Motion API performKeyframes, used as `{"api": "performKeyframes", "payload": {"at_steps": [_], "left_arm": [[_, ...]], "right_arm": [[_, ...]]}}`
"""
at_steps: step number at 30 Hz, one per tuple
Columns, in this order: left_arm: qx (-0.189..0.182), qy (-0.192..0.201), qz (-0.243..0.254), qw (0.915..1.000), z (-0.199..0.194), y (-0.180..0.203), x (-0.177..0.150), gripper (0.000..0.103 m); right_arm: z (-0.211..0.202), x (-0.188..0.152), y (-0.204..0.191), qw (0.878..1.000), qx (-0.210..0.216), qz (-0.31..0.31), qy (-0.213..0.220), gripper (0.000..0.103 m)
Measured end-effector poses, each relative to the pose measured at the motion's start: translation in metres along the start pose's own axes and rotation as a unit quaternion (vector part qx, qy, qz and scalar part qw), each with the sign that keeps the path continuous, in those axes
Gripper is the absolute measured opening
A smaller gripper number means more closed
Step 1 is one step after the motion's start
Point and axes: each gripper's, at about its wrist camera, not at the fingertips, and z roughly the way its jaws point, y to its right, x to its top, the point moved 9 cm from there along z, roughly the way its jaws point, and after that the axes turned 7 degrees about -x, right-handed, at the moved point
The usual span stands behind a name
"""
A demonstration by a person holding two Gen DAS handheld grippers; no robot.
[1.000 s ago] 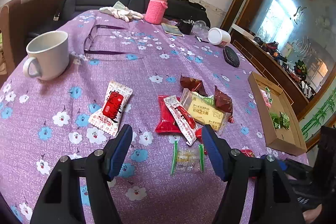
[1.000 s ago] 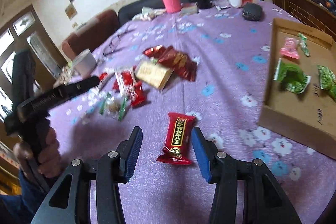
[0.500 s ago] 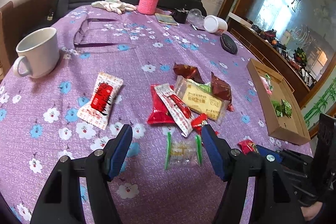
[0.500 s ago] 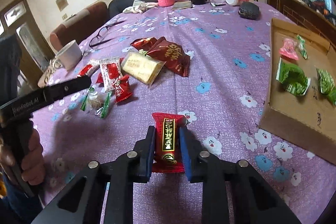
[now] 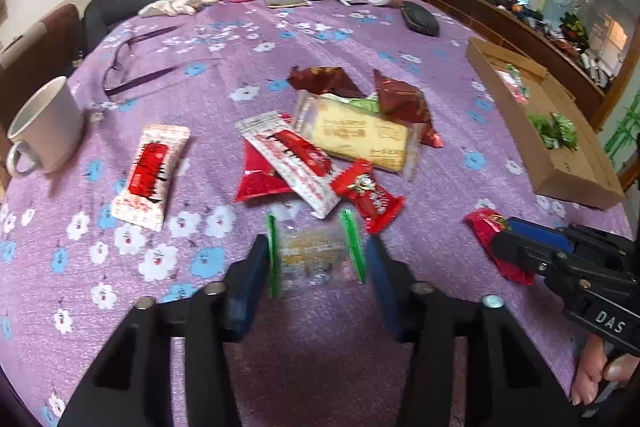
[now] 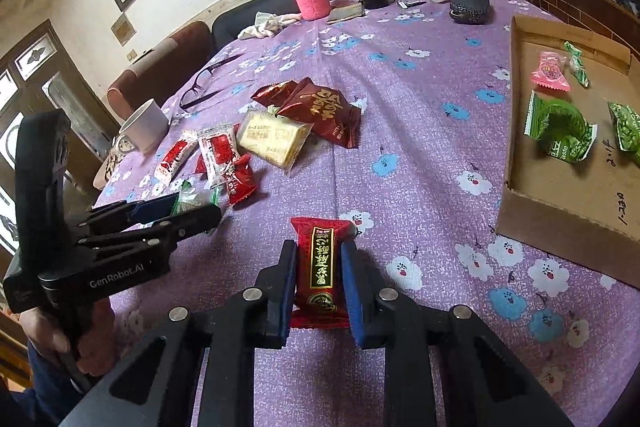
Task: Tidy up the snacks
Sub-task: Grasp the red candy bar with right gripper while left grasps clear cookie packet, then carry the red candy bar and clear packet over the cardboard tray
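The right gripper reaches forward low over the desk, jaws pinching a red snack packet with gold lettering by its long sides, near the cardboard tray. The left gripper is angled down at the pile's near edge, jaws spread either side of a clear candy wrapper with green ends; motion blur hides whether the pads touch it. Only knuckles of the left hand show below its handle. The wrapper's print is unreadable, and one red packet lies half buried under a white-and-red one.
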Motion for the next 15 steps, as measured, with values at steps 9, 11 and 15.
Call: {"api": "performKeyframes", "payload": {"at_steps": [9, 11, 15], "left_arm": [[-0.041, 0.015, -0.015, 0.9989, -0.005, 0.002, 0.002, 0.037], [-0.046, 0.020, -0.014, 0.9987, -0.008, 0.004, 0.003, 0.037], [-0.055, 0.042, -0.006, 0.9976, -0.015, 0.010, 0.008, 0.037]], "right_arm": [[-0.002, 0.000, 0.001, 1.000, 0.001, 0.001, 0.006, 0.024], [-0.002, 0.001, 0.001, 1.000, 0.002, 0.001, 0.006, 0.024], [-0.002, 0.001, 0.001, 1.000, 0.003, 0.002, 0.010, 0.022]]}}
